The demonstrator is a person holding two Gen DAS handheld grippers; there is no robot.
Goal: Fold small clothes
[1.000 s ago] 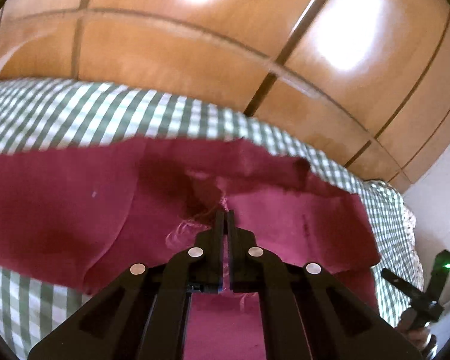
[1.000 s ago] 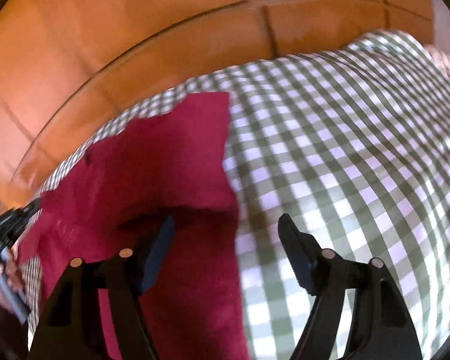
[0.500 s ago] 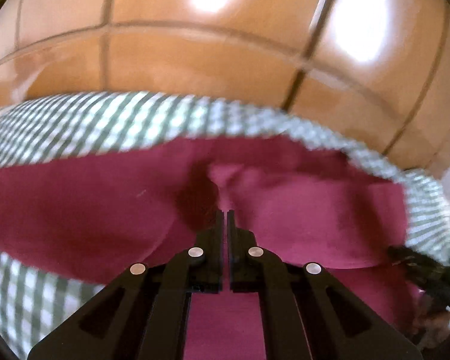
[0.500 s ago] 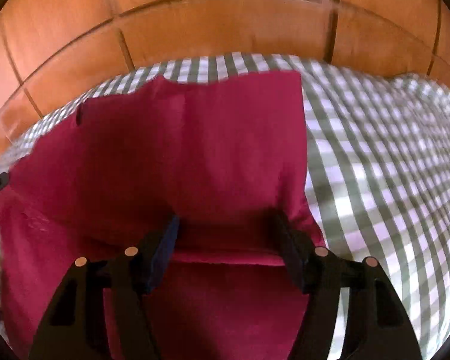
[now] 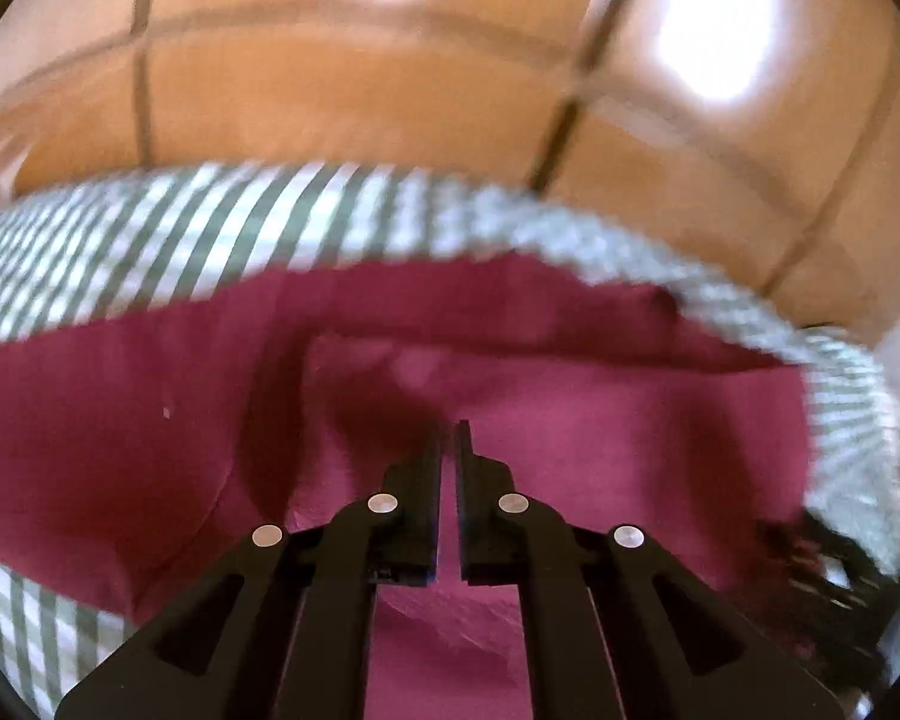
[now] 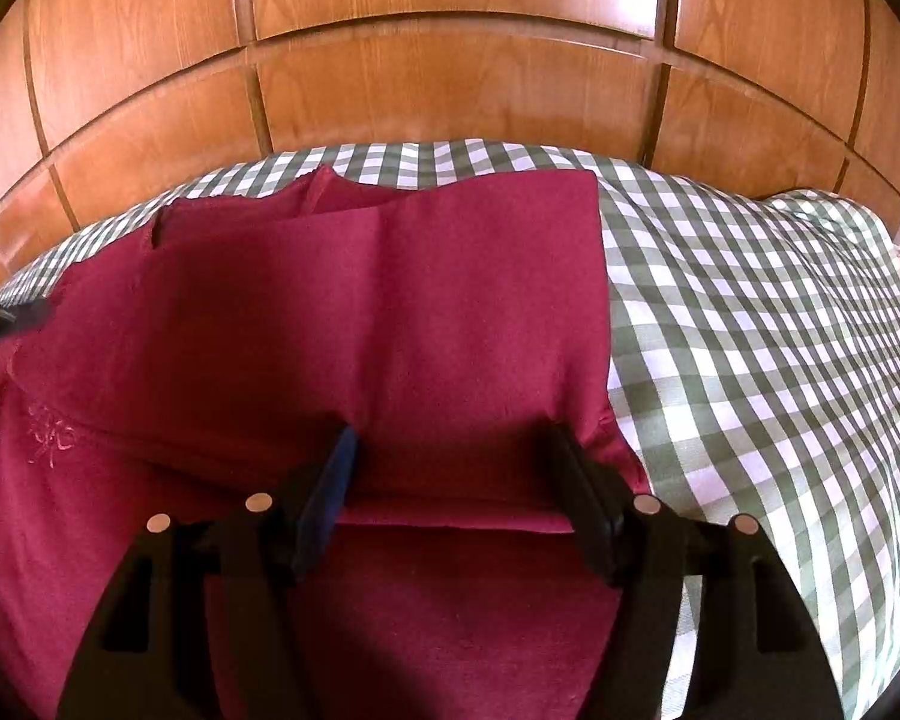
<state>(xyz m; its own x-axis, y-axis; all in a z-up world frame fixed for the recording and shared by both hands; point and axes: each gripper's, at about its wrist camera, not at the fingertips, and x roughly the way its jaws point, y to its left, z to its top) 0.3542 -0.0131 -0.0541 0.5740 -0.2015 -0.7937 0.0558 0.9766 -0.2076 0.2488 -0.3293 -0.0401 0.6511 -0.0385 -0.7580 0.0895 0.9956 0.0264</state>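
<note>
In the right wrist view, the right gripper (image 6: 450,468) stands with its two black fingers spread wide over the dark red cloth garment (image 6: 390,312). A folded edge of the cloth runs between them, but the pads are not pressing on it, so this gripper is released. The garment lies folded into layers on the green-and-white checked bedcover (image 6: 750,330); pale embroidery shows on its lower layer at about 8 o'clock. The checked cover stretches from 1 to 5 o'clock beside the garment's straight right edge. At 9 o'clock a dark tip of the other tool pokes into the edge of view. Behind the bed, from 10 to 2 o'clock, stand glossy orange-brown wooden panel doors (image 6: 450,90).

In the left wrist view, which is blurred, the left gripper (image 5: 448,450) has its fingers clenched tight, and a thin strip of the red garment (image 5: 630,438) shows in the slit between them; whether it truly pinches the fabric I cannot tell. The cloth fills the view from 9 to 3 o'clock, with a dark fold just ahead of the tips. Beyond it the checked bedcover (image 5: 210,228) curves across, and the wooden doors (image 5: 330,90) rise at 12 o'clock.
</note>
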